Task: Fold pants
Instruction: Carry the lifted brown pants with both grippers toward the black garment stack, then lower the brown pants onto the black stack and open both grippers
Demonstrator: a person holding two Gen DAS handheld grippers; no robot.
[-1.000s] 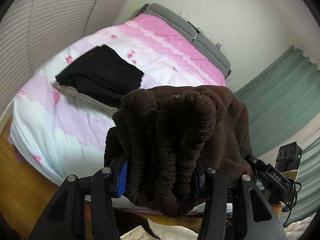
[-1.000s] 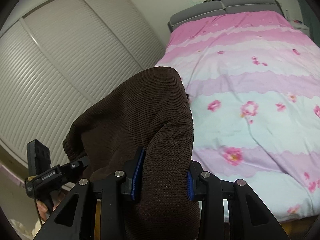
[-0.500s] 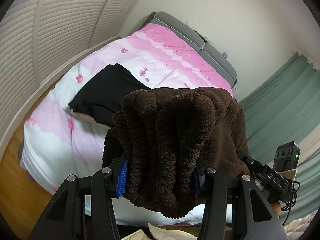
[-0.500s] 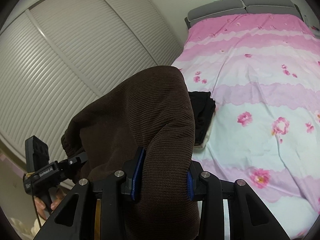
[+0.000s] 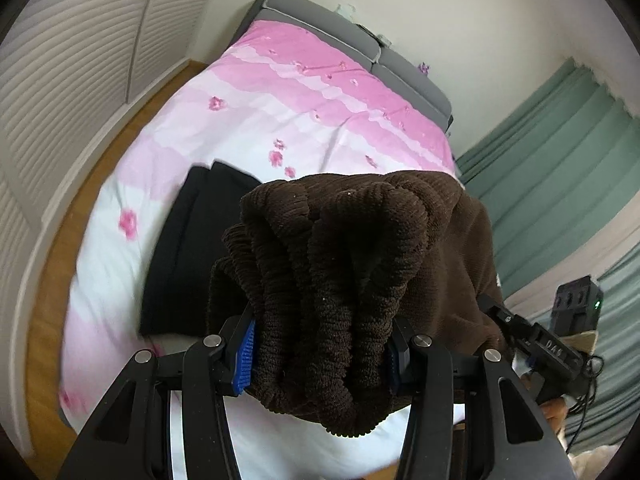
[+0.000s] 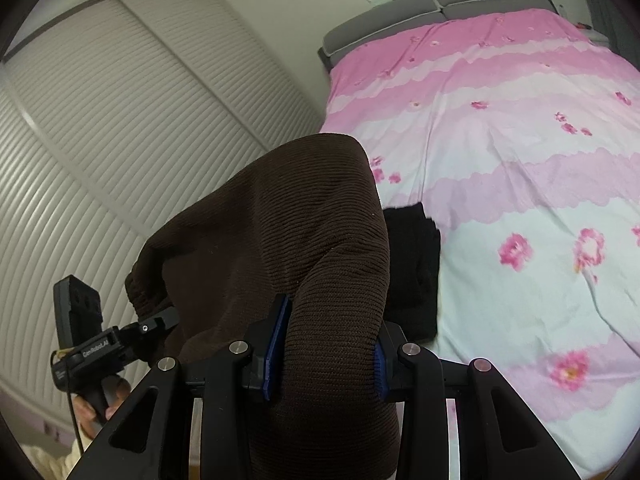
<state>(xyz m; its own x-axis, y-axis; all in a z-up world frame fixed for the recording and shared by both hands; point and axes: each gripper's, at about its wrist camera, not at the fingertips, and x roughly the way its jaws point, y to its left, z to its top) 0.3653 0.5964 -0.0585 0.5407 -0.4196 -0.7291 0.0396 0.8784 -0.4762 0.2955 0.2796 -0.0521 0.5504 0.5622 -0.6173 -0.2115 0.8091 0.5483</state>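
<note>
The brown ribbed knit pants [image 5: 348, 264] hang in the air between both grippers, above the near end of the bed. My left gripper [image 5: 320, 354] is shut on a thick bunch of the elastic waistband. My right gripper [image 6: 322, 362] is shut on another fold of the same brown pants [image 6: 280, 240]. The fabric fills the space between each pair of blue pads and hides the fingertips. The right gripper shows at the right edge of the left wrist view [image 5: 536, 340], and the left gripper at the lower left of the right wrist view [image 6: 120, 340].
A bed with a pink and white flowered cover [image 6: 520, 160] lies ahead, grey headboard [image 5: 360, 44] at its far end. A folded black garment [image 5: 188, 248] lies on the cover near the left edge. White louvred wardrobe doors [image 6: 120, 140] stand left, green curtains [image 5: 560, 160] right.
Both grippers have carried the brown pants forward and leftward over the bed. The black garment now lies close under the pants. The grips have not changed.
</note>
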